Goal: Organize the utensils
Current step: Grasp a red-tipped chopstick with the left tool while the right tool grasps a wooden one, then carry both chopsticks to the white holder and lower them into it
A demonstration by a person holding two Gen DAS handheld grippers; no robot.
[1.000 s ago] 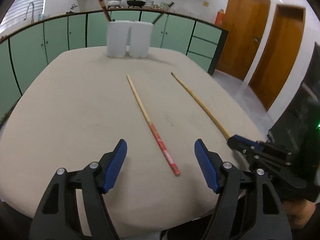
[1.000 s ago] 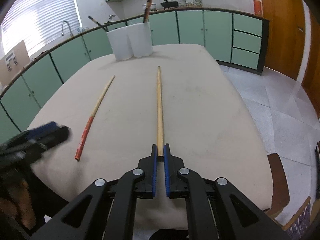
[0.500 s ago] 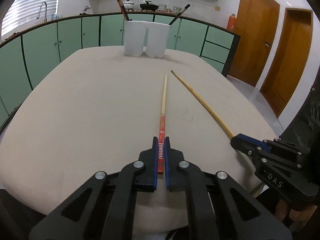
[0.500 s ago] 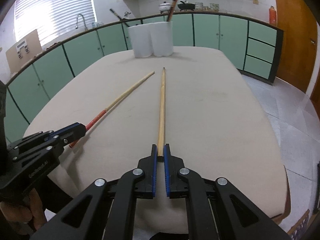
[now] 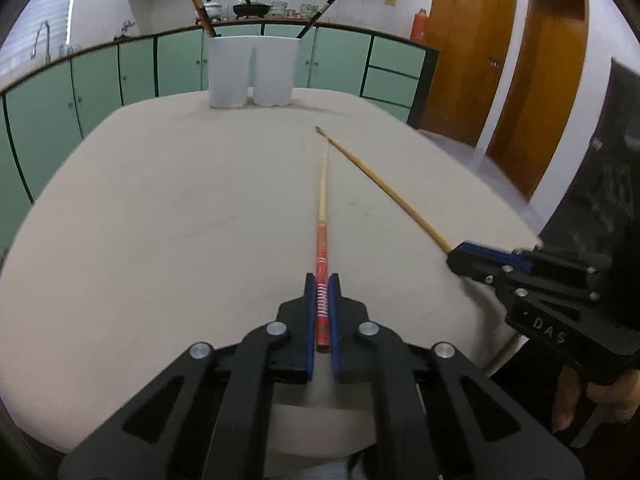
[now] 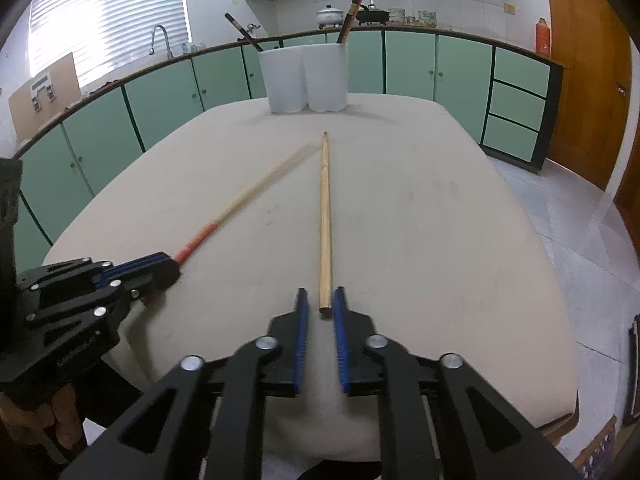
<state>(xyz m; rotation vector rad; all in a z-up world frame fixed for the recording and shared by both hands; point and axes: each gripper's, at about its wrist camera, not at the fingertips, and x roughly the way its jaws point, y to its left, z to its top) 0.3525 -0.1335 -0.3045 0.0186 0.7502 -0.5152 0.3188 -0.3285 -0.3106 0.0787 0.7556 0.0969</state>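
Since half a second ago the right gripper (image 6: 320, 304) has parted slightly, jaws loose around the plain chopstick (image 6: 325, 216). Left gripper (image 5: 322, 300) pinches the red-handled chopstick (image 5: 321, 240), level and aimed at the white holder (image 5: 254, 70). Pickup step; next, carry both there.

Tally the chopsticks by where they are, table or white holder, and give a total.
Chopsticks on the table: 2, one red-handled, one plain wood
Chopsticks in the white holder: 2, and
Total: 4
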